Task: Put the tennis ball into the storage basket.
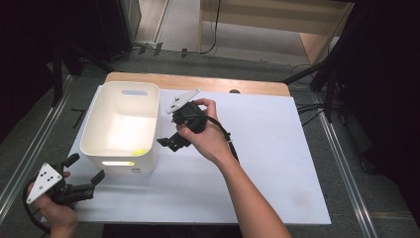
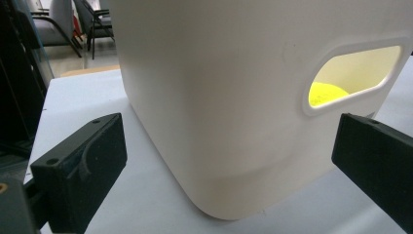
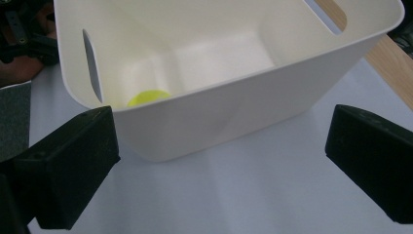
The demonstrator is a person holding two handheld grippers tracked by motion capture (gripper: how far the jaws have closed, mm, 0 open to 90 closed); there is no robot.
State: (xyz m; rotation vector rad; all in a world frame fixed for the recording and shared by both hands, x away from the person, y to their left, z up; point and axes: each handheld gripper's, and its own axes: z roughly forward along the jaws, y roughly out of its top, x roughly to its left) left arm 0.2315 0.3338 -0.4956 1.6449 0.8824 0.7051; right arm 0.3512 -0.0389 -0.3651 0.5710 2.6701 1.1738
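A white plastic bin (image 1: 121,126) with handle slots stands on the white board at the left. A small yellow ball (image 1: 140,151) lies in its near right corner, and I see the ball (image 3: 148,97) over the rim and the same ball (image 2: 326,92) through a handle slot. My left gripper (image 1: 86,168) is open at the board's near left corner, its jaws facing the bin's (image 2: 219,107) near wall. My right gripper (image 1: 171,140) is open just right of the bin (image 3: 234,112), held a little above the board, nothing between its jaws.
The white board (image 1: 267,163) covers a wooden table (image 1: 198,82) whose far edge shows behind the bin. Metal rails (image 1: 29,148) run along both sides on the grey floor. Cables and a wooden frame (image 1: 277,20) lie beyond the table.
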